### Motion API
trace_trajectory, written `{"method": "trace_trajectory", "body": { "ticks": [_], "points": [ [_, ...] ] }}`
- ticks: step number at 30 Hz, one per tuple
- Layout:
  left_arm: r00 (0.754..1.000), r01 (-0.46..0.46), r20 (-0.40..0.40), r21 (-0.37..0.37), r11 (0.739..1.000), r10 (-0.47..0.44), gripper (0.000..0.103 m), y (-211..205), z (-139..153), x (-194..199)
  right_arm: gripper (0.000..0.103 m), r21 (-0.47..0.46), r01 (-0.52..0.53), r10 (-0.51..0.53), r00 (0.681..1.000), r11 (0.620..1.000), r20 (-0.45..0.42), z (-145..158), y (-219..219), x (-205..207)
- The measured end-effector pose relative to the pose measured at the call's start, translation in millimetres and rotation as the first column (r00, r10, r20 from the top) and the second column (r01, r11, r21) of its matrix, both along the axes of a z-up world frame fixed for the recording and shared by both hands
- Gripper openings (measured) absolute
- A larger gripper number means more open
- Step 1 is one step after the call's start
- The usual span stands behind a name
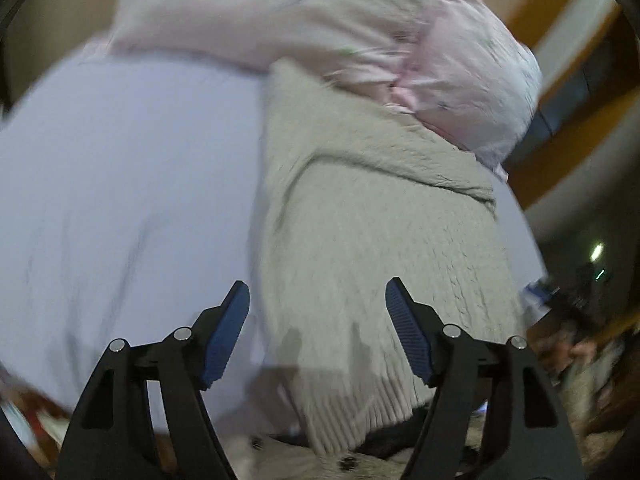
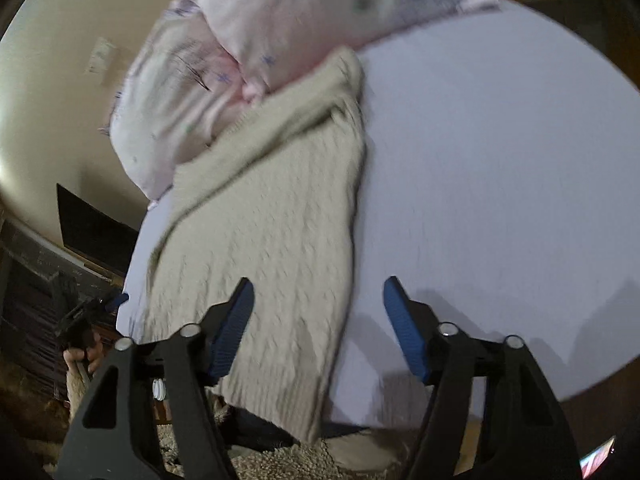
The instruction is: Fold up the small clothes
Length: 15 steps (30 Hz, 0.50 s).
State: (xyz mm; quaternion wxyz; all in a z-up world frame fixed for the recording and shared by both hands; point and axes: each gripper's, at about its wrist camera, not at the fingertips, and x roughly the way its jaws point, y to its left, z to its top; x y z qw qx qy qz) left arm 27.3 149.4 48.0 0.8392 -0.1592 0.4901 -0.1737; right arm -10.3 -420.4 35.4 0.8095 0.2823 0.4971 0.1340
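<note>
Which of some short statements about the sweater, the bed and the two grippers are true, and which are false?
1. The left gripper holds the knit sweater. False: its jaws are open, with nothing between them.
2. The right gripper is open. True.
3. The sweater lies on a pale lavender sheet. True.
4. The sweater is dark blue. False: it is cream-beige, with a cable knit.
5. Pink pillows lie at the far end of the sweater. True.
6. The whole sweater lies flat on the bed. False: its ribbed hem hangs over the near edge.
</note>
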Motion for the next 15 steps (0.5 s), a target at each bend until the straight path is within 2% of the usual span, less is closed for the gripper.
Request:
{"method": "trace_trajectory", "body": {
  "ticks": [2, 5, 6, 8, 10, 13, 15],
  "points": [
    [1.0, -0.016, -0.025, -0.025, 1.0, 0.016, 0.068, 5, -10, -6, 0.052, 0.024, -0.02, 0.021, 0.999, 0.999, -0.044, -9, 7, -2],
    [0.999, -0.013, -0.037, -0.052, 0.999, 0.011, 0.066, 4, -22, -18, 0.05, 0.035, -0.039, 0.041, 0.998, 0.999, -0.042, -11, 14, -10],
    [0.999, -0.013, -0.048, -0.063, 0.998, 0.01, 0.063, 4, -25, -21, 0.048, 0.068, -0.049, 0.052, 0.997, 0.997, -0.051, -13, 16, -15],
    [0.996, -0.015, -0.084, -0.085, 0.996, 0.008, 0.057, 2, -35, -29, 0.036, 0.12, -0.069, 0.078, 0.994, 0.99, -0.072, -20, 20, -20],
    [0.997, -0.03, -0.068, -0.108, 0.994, 0.023, 0.055, 6, -39, -43, 0.035, 0.162, -0.084, 0.097, 0.993, 0.983, -0.071, -24, 23, -29],
    [0.994, -0.055, -0.104, -0.201, 0.978, 0.034, 0.052, 9, -43, -57, 0.027, 0.228, -0.104, 0.127, 0.988, 0.968, -0.088, -30, 28, -39],
    [0.991, -0.058, -0.131, -0.239, 0.969, 0.027, 0.048, 5, -47, -66, 0.026, 0.266, -0.12, 0.149, 0.985, 0.957, -0.092, -34, 32, -42]
  ]
}}
